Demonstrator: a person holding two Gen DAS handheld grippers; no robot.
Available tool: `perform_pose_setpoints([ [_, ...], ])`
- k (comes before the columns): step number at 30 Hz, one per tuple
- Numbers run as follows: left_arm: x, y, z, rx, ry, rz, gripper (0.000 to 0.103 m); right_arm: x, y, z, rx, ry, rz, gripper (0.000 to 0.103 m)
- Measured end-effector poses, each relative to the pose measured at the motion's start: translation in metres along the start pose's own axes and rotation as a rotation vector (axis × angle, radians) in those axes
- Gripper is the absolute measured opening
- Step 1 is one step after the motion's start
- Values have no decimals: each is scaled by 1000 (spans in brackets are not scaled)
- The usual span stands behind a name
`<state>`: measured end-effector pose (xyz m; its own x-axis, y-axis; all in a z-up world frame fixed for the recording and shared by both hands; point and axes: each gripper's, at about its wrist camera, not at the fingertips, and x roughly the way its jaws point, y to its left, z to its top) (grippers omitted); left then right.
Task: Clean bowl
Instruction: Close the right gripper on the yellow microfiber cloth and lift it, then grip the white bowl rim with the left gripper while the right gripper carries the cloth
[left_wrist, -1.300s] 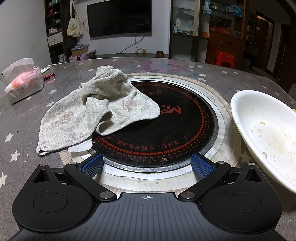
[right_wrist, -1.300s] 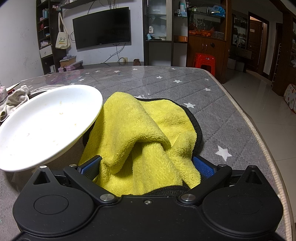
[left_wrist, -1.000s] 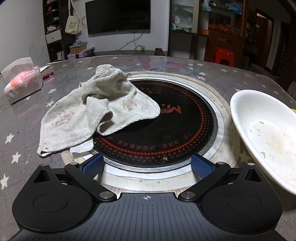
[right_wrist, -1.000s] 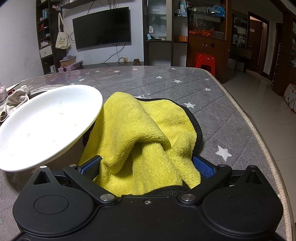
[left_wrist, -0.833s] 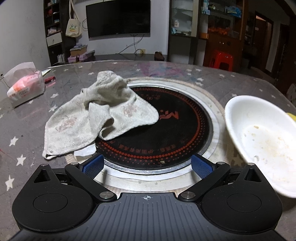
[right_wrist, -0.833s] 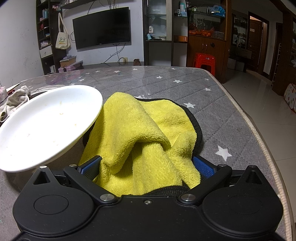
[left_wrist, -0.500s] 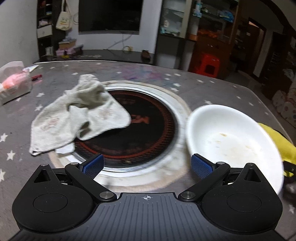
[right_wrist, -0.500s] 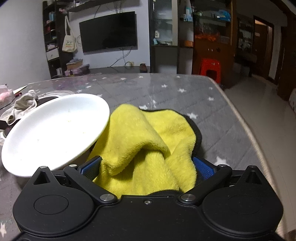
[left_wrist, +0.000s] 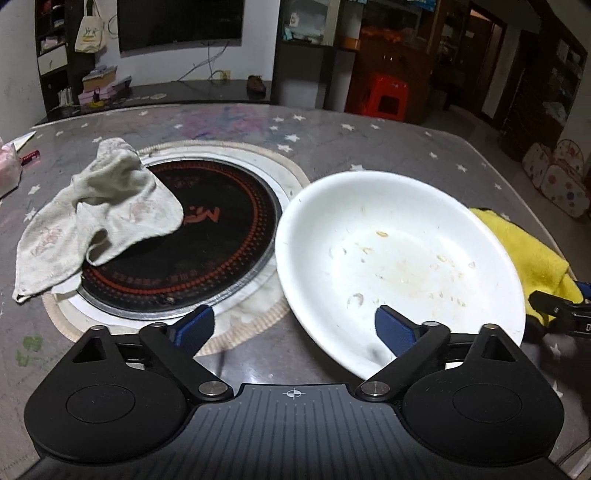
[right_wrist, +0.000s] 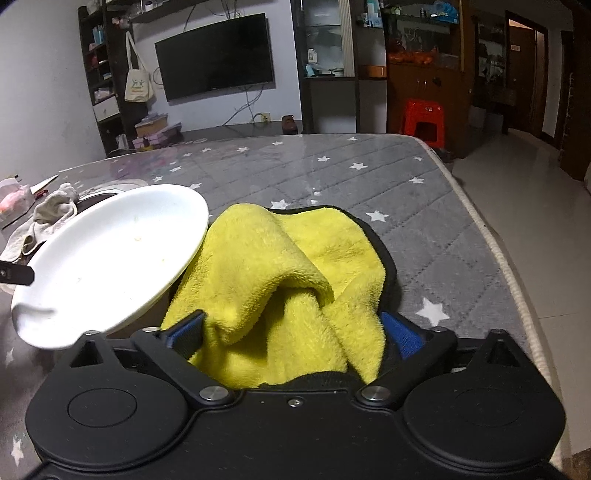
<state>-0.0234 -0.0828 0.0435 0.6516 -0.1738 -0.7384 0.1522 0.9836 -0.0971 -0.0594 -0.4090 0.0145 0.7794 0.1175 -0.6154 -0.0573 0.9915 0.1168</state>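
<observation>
- A grey rag (left_wrist: 99, 214) lies crumpled at the far left of the worktop (left_wrist: 332, 144), draped half over the round black cooktop (left_wrist: 207, 236) set into it.
- The cooktop carries red printing: a ring of dots and a large logo seen upside down, too distorted to read with confidence.
- The left hand-held gripper (left_wrist: 293, 328) has its jaws spread wide and holds nothing; its right finger (left_wrist: 395, 328) sits over the near rim of the bowl, the left finger over the mat edge.
- The bowl (left_wrist: 402, 258) stands on the worktop just right of the cooktop, wide, shallow and white, with dried food flecks and a yellowish smear across its floor.
- It is probably stiff, glossy and slippery, breakable if ceramic, and light enough to skate under wiping. The near rim is the sensible place to pinch it, one finger inside and one outside.
- The yellow cloth (right_wrist: 280, 280) is bunched against the bowl's right edge: soft, fluffy, with a dark border.
- The right hand-held gripper (right_wrist: 291, 332) has its jaws set around a thick fold of that cloth, holding it.
</observation>
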Motion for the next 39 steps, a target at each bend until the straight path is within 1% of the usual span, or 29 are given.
perform_pose_setpoints([
  [1,3,1,2,-13,16,3,90,2,1,0,-1,0,3,94],
  [6,9,1,2,-43,51,1,87,6,2,-3,-23,7,24,91],
  [8,12,1,2,-53,66,0,82,7,2,-2,-34,6,26,91],
  [10,14,-2,3,-56,83,-13,75,8,3,-2,-39,-3,28,83],
  [11,15,-4,3,-56,91,-18,71,9,3,-1,-44,-6,31,81],
  [12,17,-6,3,-52,98,-20,70,9,3,0,-48,-8,38,77],
  [15,18,-12,4,-36,97,-10,67,10,4,0,-63,-14,47,73],
  [16,18,-14,4,-30,96,-6,64,9,5,0,-66,-16,49,68],
  [18,19,-16,5,-22,95,-3,57,8,5,0,-67,-19,55,63],
  [19,23,-19,7,-16,94,-1,49,8,5,1,-67,-19,57,62],
  [20,24,-21,7,-6,94,4,44,7,6,0,-68,-21,61,56],
  [24,27,-23,8,8,89,24,41,3,11,-3,-79,-26,81,50],
  [26,27,-21,8,2,87,23,36,1,15,-6,-87,-31,88,49],
  [32,25,-10,10,-22,98,-18,31,-9,33,-15,-130,-39,107,42],
  [37,22,-8,8,-14,109,-43,31,-20,50,-24,-171,-41,128,40],
  [39,19,-6,6,-3,121,-69,31,-24,54,-28,-179,-39,136,40],
])
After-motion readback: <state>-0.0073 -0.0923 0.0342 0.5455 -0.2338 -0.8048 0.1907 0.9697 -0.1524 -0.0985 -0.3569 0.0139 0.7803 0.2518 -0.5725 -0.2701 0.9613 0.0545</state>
